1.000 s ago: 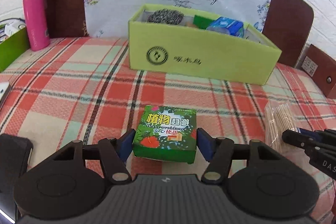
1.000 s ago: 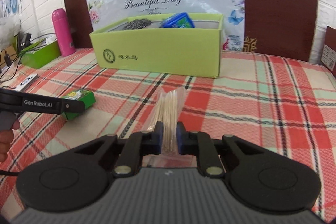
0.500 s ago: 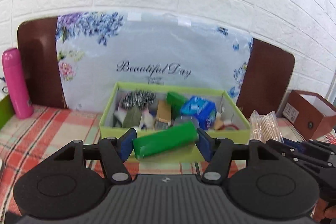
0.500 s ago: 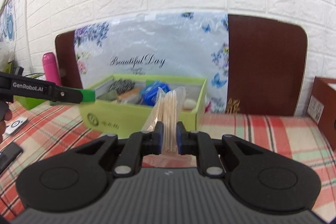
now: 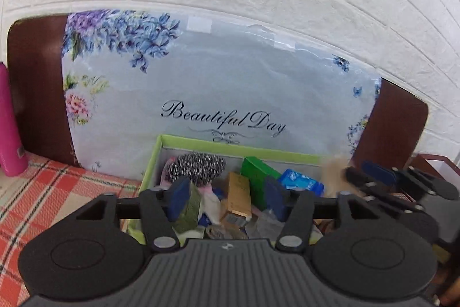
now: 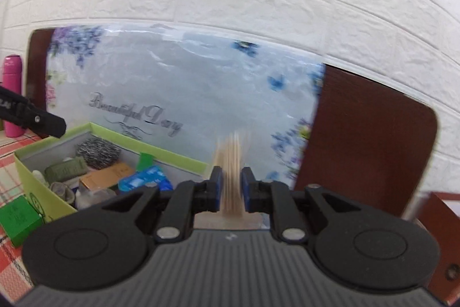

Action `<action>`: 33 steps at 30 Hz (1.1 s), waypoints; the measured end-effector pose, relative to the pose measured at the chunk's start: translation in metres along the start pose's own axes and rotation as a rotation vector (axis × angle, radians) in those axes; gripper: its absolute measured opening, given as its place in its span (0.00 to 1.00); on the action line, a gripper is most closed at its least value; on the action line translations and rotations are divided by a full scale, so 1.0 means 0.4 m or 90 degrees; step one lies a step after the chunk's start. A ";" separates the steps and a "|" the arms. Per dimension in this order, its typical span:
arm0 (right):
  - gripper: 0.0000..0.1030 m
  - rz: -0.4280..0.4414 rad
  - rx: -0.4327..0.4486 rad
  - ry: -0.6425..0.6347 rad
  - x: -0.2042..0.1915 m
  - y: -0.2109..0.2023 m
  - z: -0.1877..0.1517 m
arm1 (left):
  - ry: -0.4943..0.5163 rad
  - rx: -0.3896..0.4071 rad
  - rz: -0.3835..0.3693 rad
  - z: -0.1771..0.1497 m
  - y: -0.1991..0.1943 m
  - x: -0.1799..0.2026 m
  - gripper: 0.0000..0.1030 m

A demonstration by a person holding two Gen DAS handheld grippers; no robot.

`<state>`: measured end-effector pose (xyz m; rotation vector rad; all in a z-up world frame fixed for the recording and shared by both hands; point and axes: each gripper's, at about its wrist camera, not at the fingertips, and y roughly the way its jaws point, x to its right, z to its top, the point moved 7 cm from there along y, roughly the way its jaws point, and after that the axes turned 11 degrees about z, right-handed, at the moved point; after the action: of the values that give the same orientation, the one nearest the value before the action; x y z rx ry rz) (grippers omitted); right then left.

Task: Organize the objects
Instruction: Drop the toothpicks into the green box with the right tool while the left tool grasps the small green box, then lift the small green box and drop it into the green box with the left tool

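1 toothpick packet (image 6: 231, 163) stands upright and blurred between the pads of the right gripper (image 6: 231, 186) at the right end of the 1 green bin (image 6: 161, 153), and those jaws are opening around it. I judge it light, slippery and brittle, best pinched across the bundle's middle. The left gripper (image 5: 227, 197) is opening wide over the bin with nothing between its jaws. 1 small green carton (image 6: 17, 217) shows just outside the bin's front wall.

Sticks (image 6: 231, 177): blurred between my right pads, contact unclear.
Pink bottle (image 5: 10, 128): cut off at left edge.
Box (image 6: 138, 147) lettering: too small.
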<state>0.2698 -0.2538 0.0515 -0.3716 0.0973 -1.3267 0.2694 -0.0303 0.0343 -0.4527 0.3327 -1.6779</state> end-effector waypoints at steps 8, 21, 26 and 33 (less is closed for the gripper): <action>0.83 -0.037 0.008 -0.002 -0.020 -0.061 -0.081 | 0.009 -0.046 0.067 -0.143 -0.016 -0.109 0.80; 0.95 -0.042 0.001 0.070 -0.045 -0.169 -0.121 | 0.101 -0.156 0.117 -0.279 0.108 -0.101 0.69; 0.96 -0.042 0.006 0.083 -0.044 -0.197 -0.121 | 0.067 -0.159 0.094 -0.269 0.048 -0.116 0.61; 0.96 -0.029 0.008 0.100 -0.060 -0.216 -0.123 | 0.067 -0.037 0.016 -0.114 -0.106 -0.033 0.61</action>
<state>0.1701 -0.2579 0.0294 -0.2591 0.2132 -1.4004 0.2124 -0.0123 0.0127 -0.4030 0.4643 -1.6742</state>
